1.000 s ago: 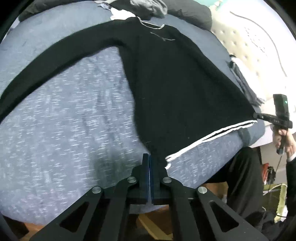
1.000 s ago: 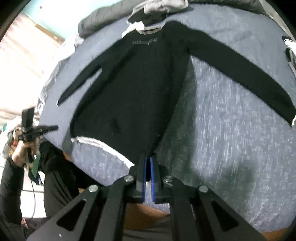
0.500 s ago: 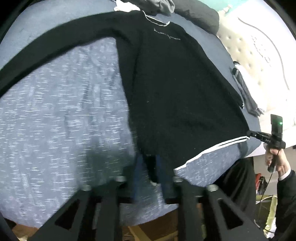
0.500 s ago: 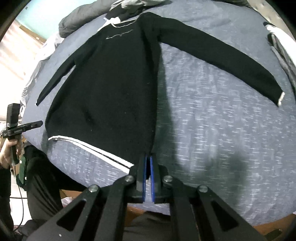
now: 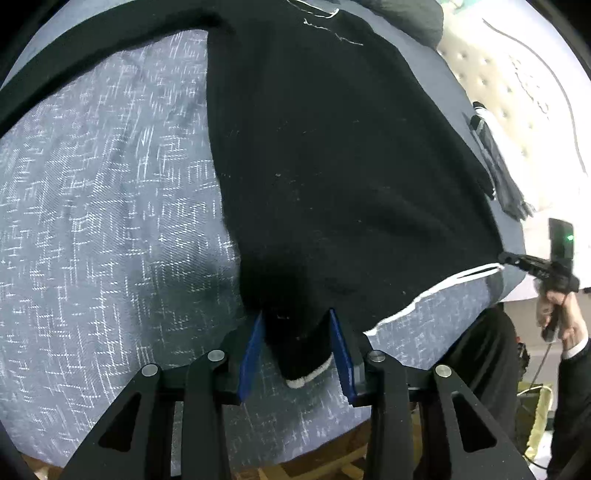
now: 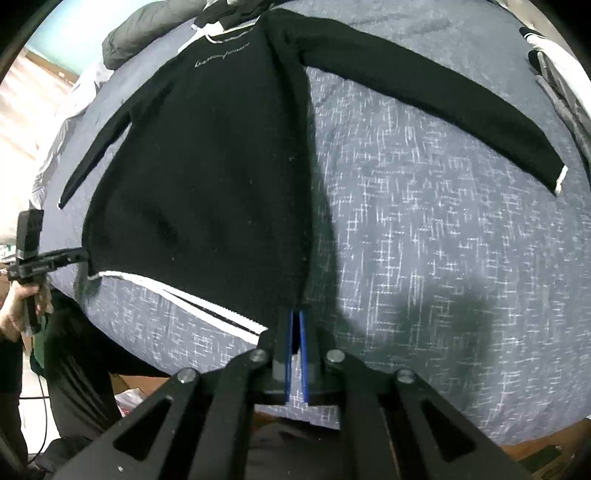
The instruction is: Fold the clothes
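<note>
A black sweater (image 5: 332,166) with a white-striped hem lies spread face up on the speckled blue-grey bed cover (image 5: 92,221), sleeves stretched out to both sides. My left gripper (image 5: 295,314) is open low over the bed; one hem corner (image 5: 303,354) lies loose between its blue pads, which do not press on it. In the right wrist view the sweater (image 6: 207,166) fills the middle. There my right gripper (image 6: 295,314) is shut on the other hem corner. Each gripper also shows in the other's view: the right gripper (image 5: 517,260) and the left gripper (image 6: 70,254).
A pile of dark and grey clothes (image 6: 147,26) sits at the far end of the bed. Another grey-and-white garment (image 5: 498,173) lies along the bed's side by a tufted cream headboard (image 5: 517,74). The person's dark trousers (image 5: 480,362) stand at the bed's near edge.
The left gripper's jaws opened and let go of the hem corner, which now rests on the bed. Both grippers sank toward the cover, and the sweater settled flat.
</note>
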`<action>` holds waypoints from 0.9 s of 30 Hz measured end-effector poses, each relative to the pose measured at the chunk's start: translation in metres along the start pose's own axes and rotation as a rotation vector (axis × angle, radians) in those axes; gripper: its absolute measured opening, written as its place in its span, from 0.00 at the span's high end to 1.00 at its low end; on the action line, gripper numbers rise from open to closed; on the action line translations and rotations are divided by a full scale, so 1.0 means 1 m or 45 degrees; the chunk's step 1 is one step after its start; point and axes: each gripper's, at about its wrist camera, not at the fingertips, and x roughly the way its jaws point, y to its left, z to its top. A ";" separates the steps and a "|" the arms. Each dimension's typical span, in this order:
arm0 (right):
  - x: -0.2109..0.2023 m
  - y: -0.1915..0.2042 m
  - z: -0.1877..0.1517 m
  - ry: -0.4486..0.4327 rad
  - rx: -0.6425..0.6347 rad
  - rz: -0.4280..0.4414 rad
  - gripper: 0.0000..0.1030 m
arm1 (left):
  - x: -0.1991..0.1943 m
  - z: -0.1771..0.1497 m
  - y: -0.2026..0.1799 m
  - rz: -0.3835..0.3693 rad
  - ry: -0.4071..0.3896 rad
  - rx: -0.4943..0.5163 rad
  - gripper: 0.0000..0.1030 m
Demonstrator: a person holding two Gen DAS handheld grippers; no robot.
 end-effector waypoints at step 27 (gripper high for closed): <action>0.009 0.043 -0.027 0.089 -0.131 0.061 0.94 | -0.052 -0.022 0.031 0.156 -0.024 0.014 0.99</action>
